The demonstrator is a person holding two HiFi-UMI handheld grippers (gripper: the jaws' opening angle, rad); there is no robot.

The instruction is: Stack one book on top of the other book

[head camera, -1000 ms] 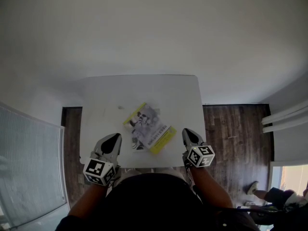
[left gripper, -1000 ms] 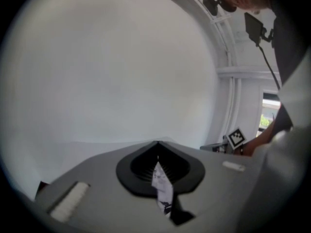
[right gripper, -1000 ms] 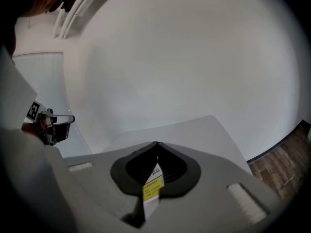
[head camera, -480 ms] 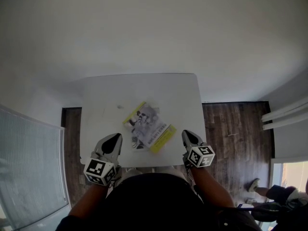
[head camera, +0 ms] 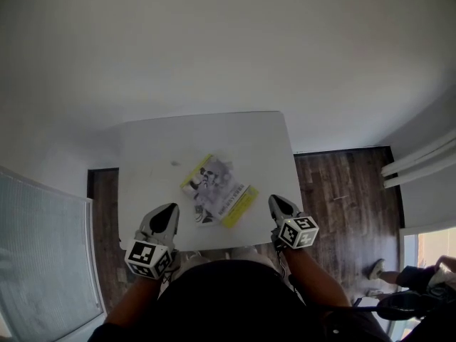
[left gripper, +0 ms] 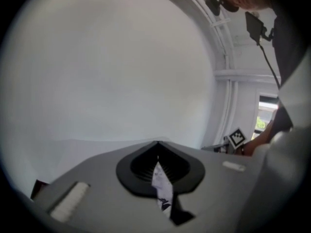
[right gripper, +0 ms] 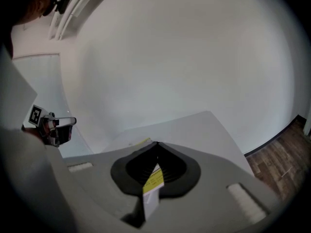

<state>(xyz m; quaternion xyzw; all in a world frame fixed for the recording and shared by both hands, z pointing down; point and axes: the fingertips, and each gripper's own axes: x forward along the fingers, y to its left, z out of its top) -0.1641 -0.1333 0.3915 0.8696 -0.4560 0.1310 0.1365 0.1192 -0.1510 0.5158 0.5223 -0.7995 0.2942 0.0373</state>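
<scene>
Two books lie stacked and skewed in the middle of the white table [head camera: 214, 130]. A grey-and-white printed book [head camera: 211, 185] rests on a yellow one [head camera: 241, 206], whose edge sticks out at the right. My left gripper [head camera: 169, 210] hovers at the table's near edge, left of the stack, jaws together and empty. On the stack's right, also at the near edge, my right gripper [head camera: 275, 201] is shut on nothing. In the left gripper view [left gripper: 157, 145] a sliver of the printed cover shows past the closed jaws. The right gripper view [right gripper: 156, 145] shows a yellow sliver likewise.
Dark wood floor [head camera: 342, 191] runs along the table's right side and a strip of it on the left. A pale glazed panel [head camera: 43, 262] stands at the lower left. A white wall lies beyond the table. A person's foot [head camera: 375, 271] is at the lower right.
Books and both grippers stay where they were. Only the head view has shifted a little.
</scene>
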